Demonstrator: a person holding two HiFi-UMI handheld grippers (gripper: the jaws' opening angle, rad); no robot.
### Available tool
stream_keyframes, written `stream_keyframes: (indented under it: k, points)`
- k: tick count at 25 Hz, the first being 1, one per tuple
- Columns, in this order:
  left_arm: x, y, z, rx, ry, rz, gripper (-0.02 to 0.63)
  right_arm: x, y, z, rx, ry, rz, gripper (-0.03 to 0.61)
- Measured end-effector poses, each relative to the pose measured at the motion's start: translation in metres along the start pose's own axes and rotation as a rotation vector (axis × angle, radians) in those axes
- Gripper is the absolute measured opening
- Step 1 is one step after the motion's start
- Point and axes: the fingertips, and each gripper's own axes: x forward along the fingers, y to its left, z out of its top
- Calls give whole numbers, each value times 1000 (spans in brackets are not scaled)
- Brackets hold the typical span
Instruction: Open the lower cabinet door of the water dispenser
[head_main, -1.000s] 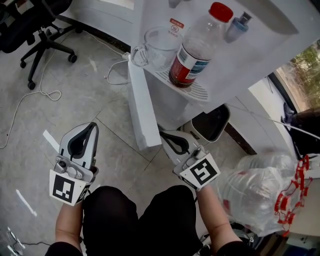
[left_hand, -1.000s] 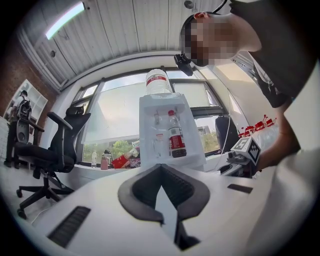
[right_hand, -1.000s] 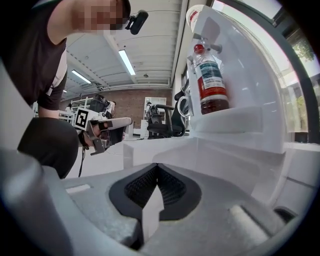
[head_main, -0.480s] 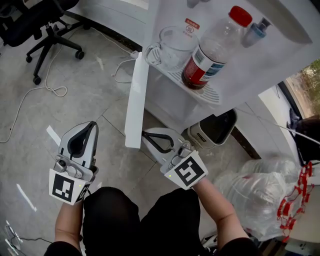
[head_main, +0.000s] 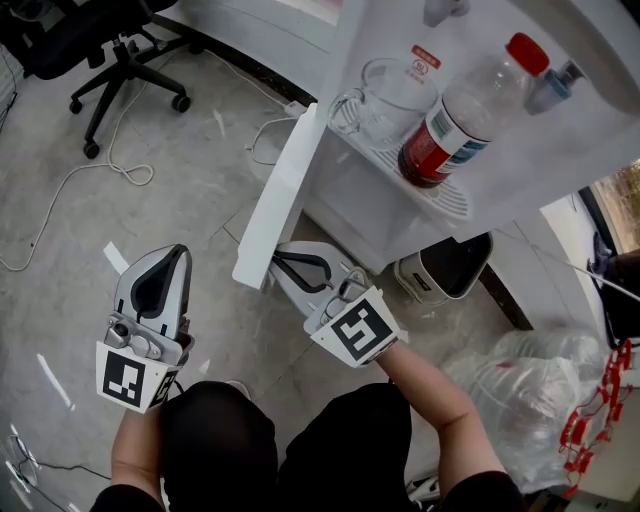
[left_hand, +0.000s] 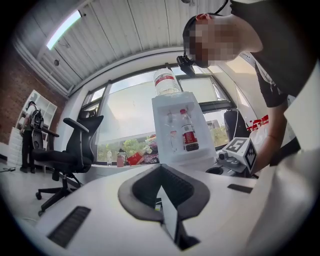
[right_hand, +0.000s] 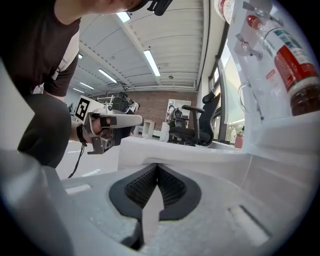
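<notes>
The white water dispenser (head_main: 365, 205) stands at the upper right, with a red-capped bottle (head_main: 465, 110) and a clear cup (head_main: 385, 100) on its drip shelf. Its lower cabinet door (head_main: 280, 195) is swung out to the left, edge-on to me. My right gripper (head_main: 276, 258) is shut, its tips at the door's lower free edge; in the right gripper view the door's edge (right_hand: 175, 150) lies just beyond the closed tips (right_hand: 157, 166). Off to the left my left gripper (head_main: 180, 250) is shut and empty, apart from the door, facing the dispenser (left_hand: 177, 130).
A black office chair (head_main: 110, 50) and a loose white cable (head_main: 90, 180) are on the tiled floor at the upper left. A small black-and-white appliance (head_main: 440, 270) sits beside the dispenser's base. Clear plastic bags (head_main: 540, 390) lie at the right. My knees are below the grippers.
The cabinet door has swung further out to the left. My right gripper has moved left with its free edge. The left gripper has shifted only slightly.
</notes>
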Motion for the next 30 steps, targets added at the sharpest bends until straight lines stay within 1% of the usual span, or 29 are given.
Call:
stream_keyframes:
  k: [6,10,13,16,21,25,30]
  points:
    - [-11,10,-1,4,15,21,8,29,0,11,-22,-17,16,5]
    - [-17,17,1,3,16,36,8,50,-4,20,8,-56,-1,5]
    - [-19,22,5,25,6,47,8,64,-6,24,42,-89,-12,5]
    - [-22,25,5,36,7,58,8,73,-6,25,22,-90,-5,5]
    - [-23,26,4,34,24,65,8,83,-8,28,37,-107,-11,5]
    - [-20,25,8,54,19,60,8,88,-8,28,22,-103,0,5]
    - [-16,18,6,29,32,48,8,69,-5,23,-51,-97,-11,5]
